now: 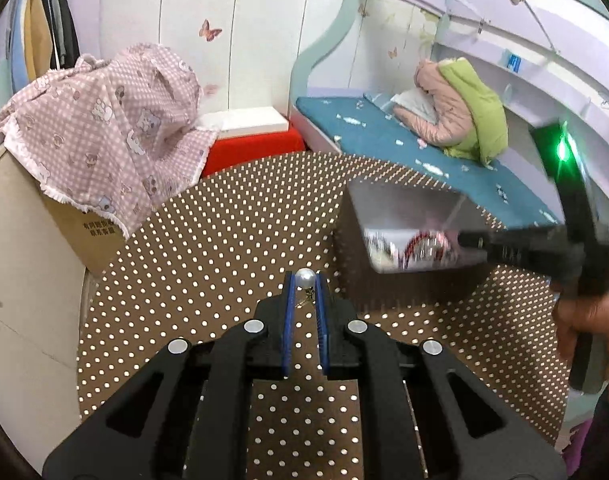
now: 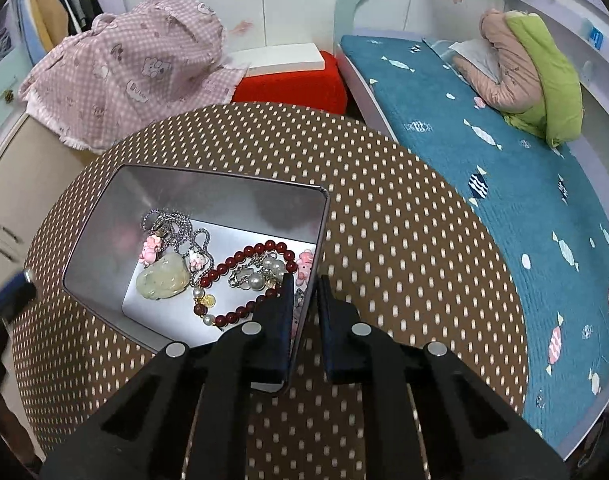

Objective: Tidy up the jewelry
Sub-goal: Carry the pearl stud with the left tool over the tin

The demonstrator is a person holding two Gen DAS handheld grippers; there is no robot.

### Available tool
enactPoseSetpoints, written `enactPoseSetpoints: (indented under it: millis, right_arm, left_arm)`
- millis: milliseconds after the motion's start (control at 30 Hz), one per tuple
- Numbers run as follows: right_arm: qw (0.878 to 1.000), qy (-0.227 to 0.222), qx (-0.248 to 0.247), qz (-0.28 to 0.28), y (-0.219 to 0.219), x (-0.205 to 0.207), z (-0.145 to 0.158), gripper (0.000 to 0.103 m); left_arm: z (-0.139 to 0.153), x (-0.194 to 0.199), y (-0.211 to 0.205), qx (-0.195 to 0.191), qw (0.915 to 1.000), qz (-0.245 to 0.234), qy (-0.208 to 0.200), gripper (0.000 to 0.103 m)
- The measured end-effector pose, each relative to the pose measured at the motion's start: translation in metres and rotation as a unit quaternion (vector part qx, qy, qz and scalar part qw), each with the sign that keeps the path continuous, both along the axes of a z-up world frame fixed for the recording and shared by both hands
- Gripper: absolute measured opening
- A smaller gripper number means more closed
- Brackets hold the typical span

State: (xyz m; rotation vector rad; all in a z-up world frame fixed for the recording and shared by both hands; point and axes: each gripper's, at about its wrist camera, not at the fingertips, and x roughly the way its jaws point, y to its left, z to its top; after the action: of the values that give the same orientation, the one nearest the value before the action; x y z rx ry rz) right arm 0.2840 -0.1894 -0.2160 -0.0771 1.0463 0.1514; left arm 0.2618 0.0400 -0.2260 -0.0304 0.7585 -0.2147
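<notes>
While the left hand-held gripper (image 1: 305,283) pinches a small, slippery silver-white pearl earring (image 1: 305,279) at frame centre, the right hand-held gripper (image 2: 306,292) clamps the thin, stiff wall of the light rectangular metal tin (image 2: 224,194).

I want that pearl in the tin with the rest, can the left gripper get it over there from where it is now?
Probably yes. The left gripper holds the pearl, the tin is open-topped, and only bare table lies between. The right gripper clamps the tin's near wall.

Left gripper (image 1: 305,280): fingers nearly closed, pinching a pearl (image 1: 305,279) at the tips.
Right gripper (image 2: 305,284): jaws clamped on a tin's wall (image 2: 320,232).
</notes>
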Motion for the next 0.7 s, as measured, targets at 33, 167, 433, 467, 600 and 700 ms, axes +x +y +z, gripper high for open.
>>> enactPoseSetpoints:
  millis: [33,167,433,467,600,700]
  right_arm:
    - [1.000,0.000,-0.001,0.002,-0.001,-0.004,0.000,0.010]
    - [1.000,0.003,-0.005,0.008,0.004,-0.027,0.000,0.010]
    - [1.000,0.002,-0.003,0.010,0.011,-0.058,-0.001,0.010]
    - [1.000,0.002,-0.002,0.011,0.012,-0.059,-0.001,0.010]
    - [1.000,0.002,0.001,0.015,0.016,-0.068,-0.001,0.010]
    - [1.000,0.002,0.004,0.018,0.017,-0.071,-0.001,0.010]
  left_arm:
    - [0.006,-0.004,0.000,-0.002,1.0000,-0.002,-0.006,0.010]
    - [0.027,-0.016,-0.004,-0.009,0.9995,-0.014,-0.026,0.010]
    - [0.043,-0.037,-0.031,-0.014,0.9983,-0.047,-0.031,0.010]
    - [0.044,-0.039,-0.034,-0.015,0.9982,-0.051,-0.029,0.010]
    - [0.047,-0.046,-0.045,-0.011,0.9978,-0.060,-0.026,0.010]
    - [0.048,-0.048,-0.046,-0.010,0.9977,-0.063,-0.025,0.010]
